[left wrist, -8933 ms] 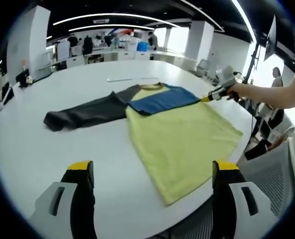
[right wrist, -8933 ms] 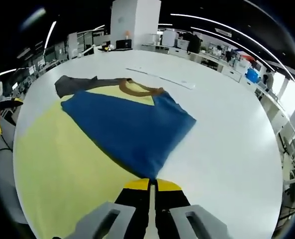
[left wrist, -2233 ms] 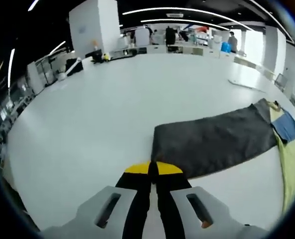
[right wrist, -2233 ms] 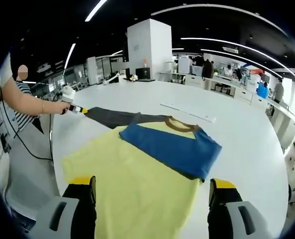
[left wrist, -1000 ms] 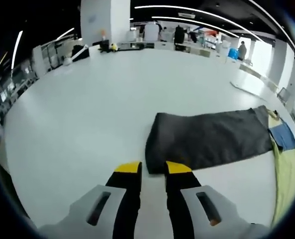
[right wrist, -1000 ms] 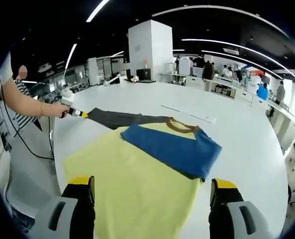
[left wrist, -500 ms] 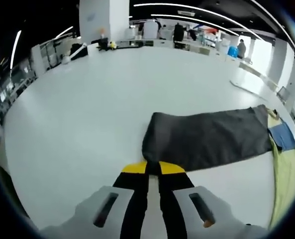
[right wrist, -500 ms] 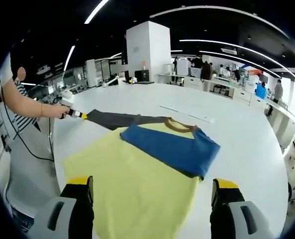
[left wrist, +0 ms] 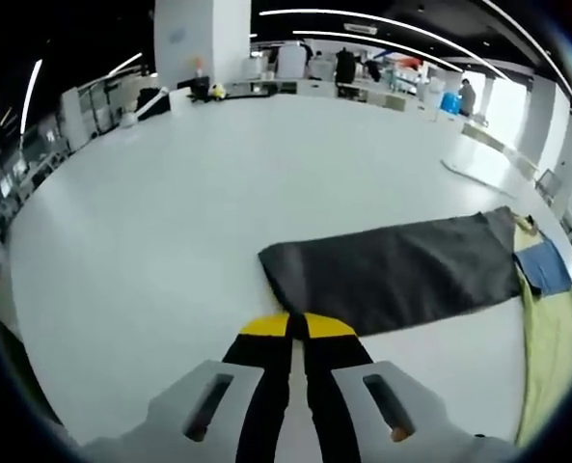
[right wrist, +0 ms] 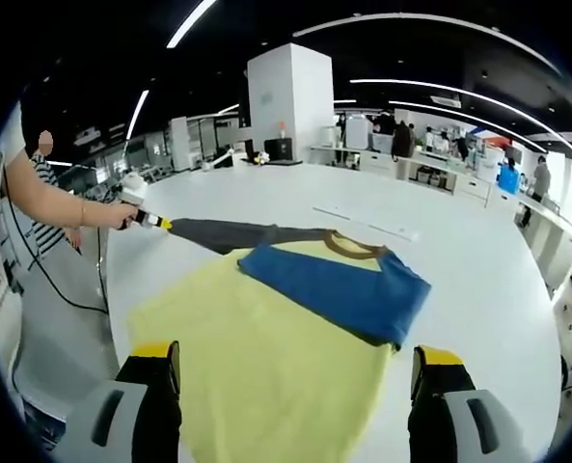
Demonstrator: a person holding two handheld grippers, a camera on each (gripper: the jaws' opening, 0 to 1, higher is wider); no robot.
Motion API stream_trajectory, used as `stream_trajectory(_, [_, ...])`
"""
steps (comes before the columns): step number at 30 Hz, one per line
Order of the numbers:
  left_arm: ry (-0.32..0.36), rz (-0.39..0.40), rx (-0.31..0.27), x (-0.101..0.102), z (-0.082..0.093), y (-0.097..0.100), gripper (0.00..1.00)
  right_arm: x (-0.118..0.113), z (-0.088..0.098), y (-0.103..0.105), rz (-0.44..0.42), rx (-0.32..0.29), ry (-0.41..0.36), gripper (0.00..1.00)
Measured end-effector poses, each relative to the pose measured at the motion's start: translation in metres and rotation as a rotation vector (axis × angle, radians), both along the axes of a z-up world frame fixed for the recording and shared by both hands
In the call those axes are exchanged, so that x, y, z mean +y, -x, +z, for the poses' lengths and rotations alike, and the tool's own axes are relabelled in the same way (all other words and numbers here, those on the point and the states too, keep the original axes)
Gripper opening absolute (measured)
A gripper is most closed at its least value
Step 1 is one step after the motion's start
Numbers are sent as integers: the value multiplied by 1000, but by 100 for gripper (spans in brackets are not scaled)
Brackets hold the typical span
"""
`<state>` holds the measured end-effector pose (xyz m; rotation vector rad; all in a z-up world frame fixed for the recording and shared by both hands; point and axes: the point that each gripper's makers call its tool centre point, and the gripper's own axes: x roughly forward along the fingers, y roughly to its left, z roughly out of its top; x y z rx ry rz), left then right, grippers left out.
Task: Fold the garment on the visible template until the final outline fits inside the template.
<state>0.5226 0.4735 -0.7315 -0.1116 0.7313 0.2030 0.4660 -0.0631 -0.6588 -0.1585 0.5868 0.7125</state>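
Garment point(right wrist: 266, 367) is lying flat on the white desk point(left wrist: 170, 193), its yellow body spreading between the right tongs point(right wrist: 295, 371), whose yellow-tipped arms are standing wide apart at 7 and 5 o'clock of the right gripper view, holding nothing. Just beyond the yellow cloth, toward 12 o'clock, the blue sleeve point(right wrist: 339, 286) is resting folded across the chest below the brown collar point(right wrist: 356, 248), so that side looks done. At 10 o'clock in the same view the grey sleeve point(right wrist: 232, 233) is stretching away toward the left tongs point(right wrist: 162, 223), carried by a person's hand point(right wrist: 123, 213). In the left gripper view the left tongs point(left wrist: 287, 326) are pressed together at 6 o'clock, pinching the near edge of the grey sleeve point(left wrist: 392, 275), which is running off toward 3 o'clock where it meets the blue and yellow cloth. Judging from this, the task is roughly at its second fold: the grey sleeve is waiting to be carried over the body, and the long yellow body is likely needing further folds afterwards. A thin pale strip point(right wrist: 367, 221) is lying on the desk past the collar; I cannot tell whether it belongs to the template, whose outline I cannot make out.
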Motion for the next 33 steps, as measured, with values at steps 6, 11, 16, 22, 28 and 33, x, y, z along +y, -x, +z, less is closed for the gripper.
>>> stream_trajectory(6, [-6,-22,-18,-8,9,-3,0,4,2,2,5,-7,-9,99])
stream_trajectory(11, [-7,-43,-19,-15,11,-7,0,6,4,2,-7,-16,-31,99])
stream_trajectory(16, [-3,-71,-38,-26,19,-12,0,12,3,6,9,-16,-35,99])
stream_trajectory(22, [11,-120,-64,-42,29,-22,0,14,1,8,14,-12,-41,99])
stream_trajectory(28, [18,-154,-84,-52,34,-35,0,13,1,11,14,-11,-43,99])
stream_trajectory(33, [30,-189,-91,-65,36,-40,0,14,1,14,19,-9,-41,99])
